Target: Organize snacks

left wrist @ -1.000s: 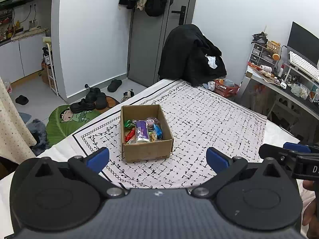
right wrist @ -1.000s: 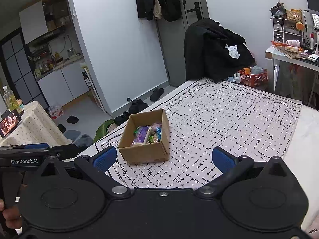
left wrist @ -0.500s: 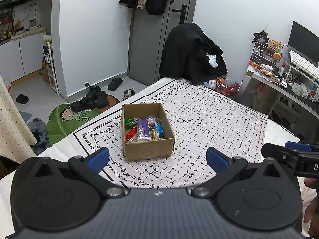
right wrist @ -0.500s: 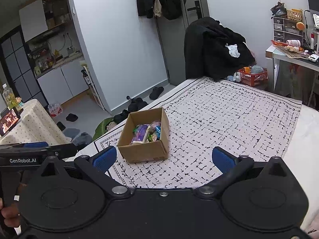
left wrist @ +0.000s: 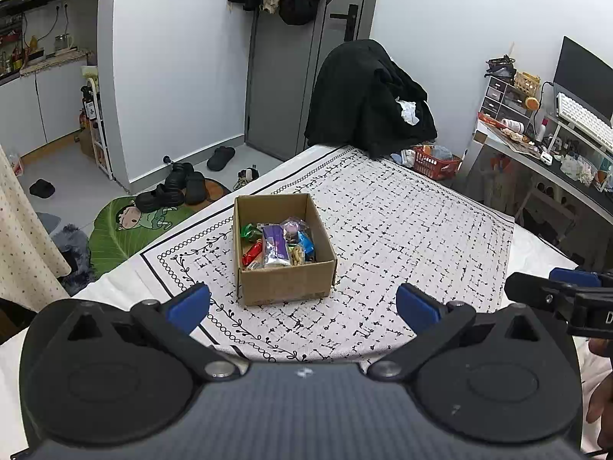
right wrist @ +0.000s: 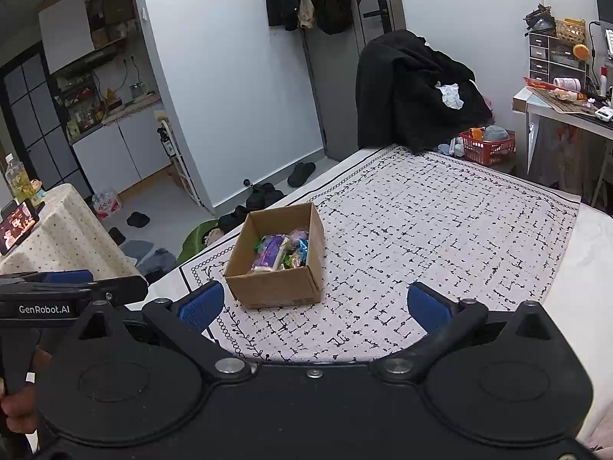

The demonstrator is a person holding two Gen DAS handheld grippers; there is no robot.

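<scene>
A small cardboard box (left wrist: 285,287) (right wrist: 274,291) stands on the patterned cloth (left wrist: 402,230) (right wrist: 440,222). Inside lie several wrapped snacks, among them a purple packet (left wrist: 275,247) (right wrist: 268,255). My left gripper (left wrist: 302,306) hangs open just in front of the box, nothing between its blue pads. My right gripper (right wrist: 314,306) is also open and empty, held back from the box and slightly to its right. Each gripper shows at the edge of the other's view.
The cloth covers a bed with white sheet (right wrist: 586,268) at the right. A black coat over a chair (left wrist: 367,96) stands past the far edge. A desk (left wrist: 555,161) is at the right; shoes and a green mat (left wrist: 126,222) lie on the floor left.
Both grippers have drawn back and tilted slightly, so the box sits a little farther up in both views. The jaws stayed open and the box has not moved.
</scene>
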